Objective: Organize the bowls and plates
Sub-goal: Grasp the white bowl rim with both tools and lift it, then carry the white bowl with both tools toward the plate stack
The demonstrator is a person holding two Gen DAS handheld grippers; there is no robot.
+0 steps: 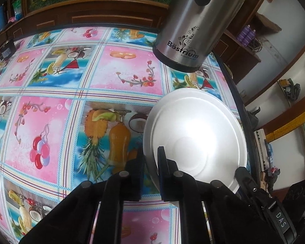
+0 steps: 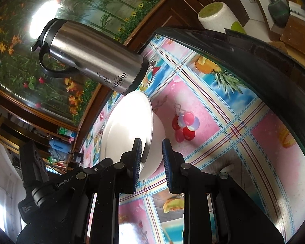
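Plate (image 1: pixel 195 134), white and round, lies near the right edge of the desk (image 1: pixel 50 109), which is covered with a bright cloth of pink and blue squares printed with fruit and flowers. The left hand-held gripper (image 1: pixel 150 172) has its jaws pinched narrow on the plate's near rim, one finger under the edge and one on top. In the right wrist view the plate sits tilted on a white bowl (image 2: pixel 155 142), its rim resting across the bowl's mouth. The right hand-held gripper (image 2: pixel 151 162) stands narrowly parted with the bowl's near side and the plate's edge between its blue-ribbed pads (image 2: pixel 137 162); whether they press on the bowl I cannot tell. A steel flask (image 1: pixel 191 26) with a black base stands just behind the plate.
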